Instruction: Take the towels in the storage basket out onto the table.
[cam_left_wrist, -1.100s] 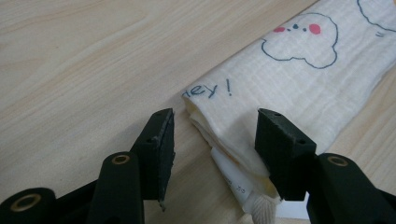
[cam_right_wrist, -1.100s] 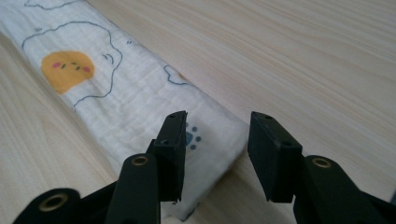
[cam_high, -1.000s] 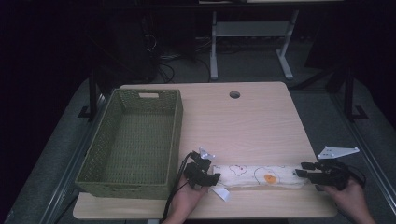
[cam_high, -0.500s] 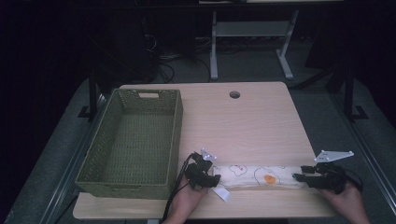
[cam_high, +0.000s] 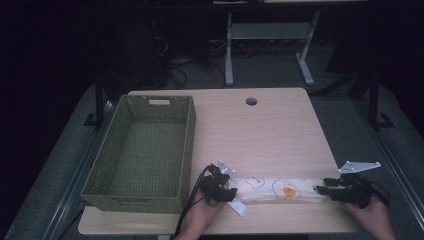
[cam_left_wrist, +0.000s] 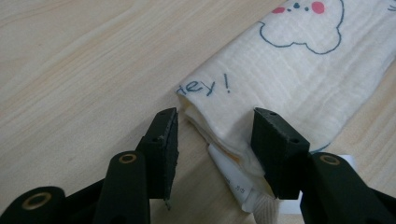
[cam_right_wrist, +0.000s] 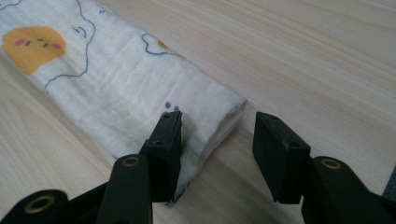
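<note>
Two grippers bracketed the ends of a long folded cream cotton cloth (cam_high: 272, 189) with cartoon prints, lying along the near edge of the pale wooden table (cam_high: 260, 130). The left gripper (cam_left_wrist: 215, 130) straddled one corner, its jaws just closing but not yet pinching; the right gripper (cam_right_wrist: 217, 133) stood open around the other corner. Judged step: grasping both ends; next, closing firmly. Both hands lay low, pointing inward. Beyond sat a green woven basket (cam_high: 145, 150).
</note>
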